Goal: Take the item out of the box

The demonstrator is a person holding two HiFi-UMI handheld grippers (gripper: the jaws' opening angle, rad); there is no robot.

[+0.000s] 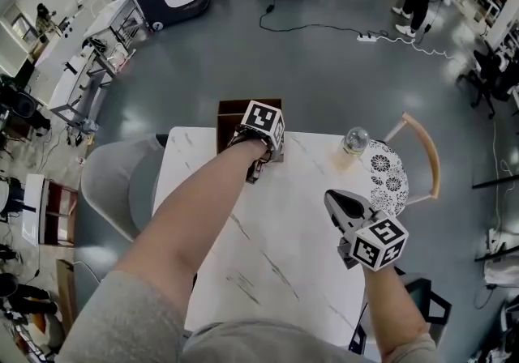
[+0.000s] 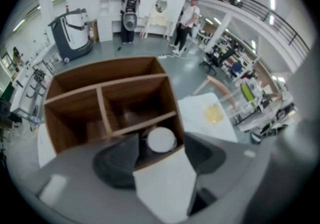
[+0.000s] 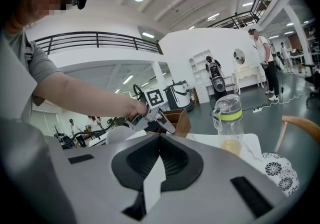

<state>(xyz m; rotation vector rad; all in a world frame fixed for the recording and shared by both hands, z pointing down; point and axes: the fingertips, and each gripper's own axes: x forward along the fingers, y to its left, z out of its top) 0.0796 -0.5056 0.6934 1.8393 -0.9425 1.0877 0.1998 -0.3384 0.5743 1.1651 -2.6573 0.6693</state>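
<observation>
In the head view, a white marble-look counter (image 1: 268, 256) is seen from above; a brown wooden box with open compartments (image 1: 231, 108) is stood at its far edge; the left hand-held gripper (image 1: 255, 173) is held over the near side of the box and pointed steeply down; the right hand-held gripper (image 1: 332, 196) is kept well apart from the box, over the right part of the counter; a clear plastic bottle (image 1: 354, 141) is stood near the far right corner.

In the left gripper view, the jaws are seen spread wide with nothing gripped; a small white round item (image 2: 161, 139) is seen inside the near right compartment of the box, right between the two jaws but not pressed by them.

In the right gripper view, the jaws are seen closed together with nothing held; the bottle is shown with a green band under its lid and a little yellow drink at the bottom.

The task is judged to be only just begun; the item is not yet gripped; closing, lifting out and setting down are all left.

Only black-and-white square markers are seen on the gripper cubes; no brand or words can be read.
</observation>
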